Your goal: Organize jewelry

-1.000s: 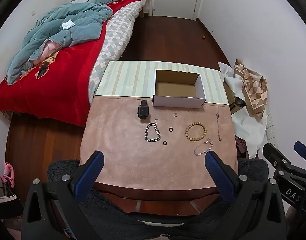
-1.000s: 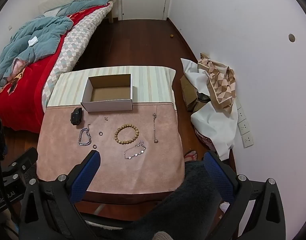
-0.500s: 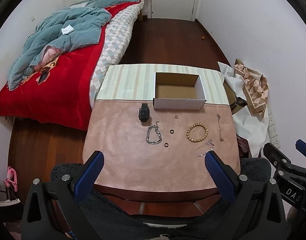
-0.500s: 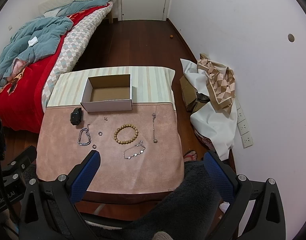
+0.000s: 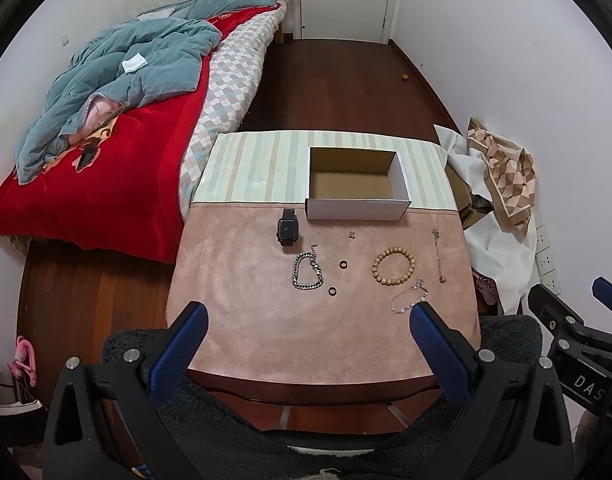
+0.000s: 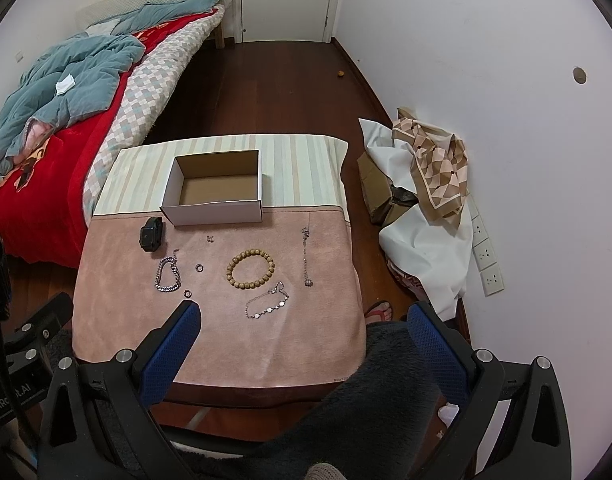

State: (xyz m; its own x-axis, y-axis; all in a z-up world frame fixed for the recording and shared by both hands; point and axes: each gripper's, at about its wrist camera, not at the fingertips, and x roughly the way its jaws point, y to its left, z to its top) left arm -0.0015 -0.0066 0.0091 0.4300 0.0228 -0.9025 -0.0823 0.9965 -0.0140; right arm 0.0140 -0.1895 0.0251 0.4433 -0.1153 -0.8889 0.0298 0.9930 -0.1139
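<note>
Nothing picked up yet: the left tool [image 5: 306,320] and right tool [image 6: 302,316], both spread apart and empty, hover short of the counter [image 5: 242,320], every piece lying in front of the empty box [image 5: 357,188], so next comes reaching for the nearest fine bracelet [image 6: 266,300].

I hold my left gripper [image 5: 307,320] level and low, its blue fingers [image 5: 180,350] spread wide, nothing between them. My right gripper [image 6: 304,322] sits beside it, fingers [image 6: 435,344] equally wide apart and empty, both pointing forward and slightly down.
</note>
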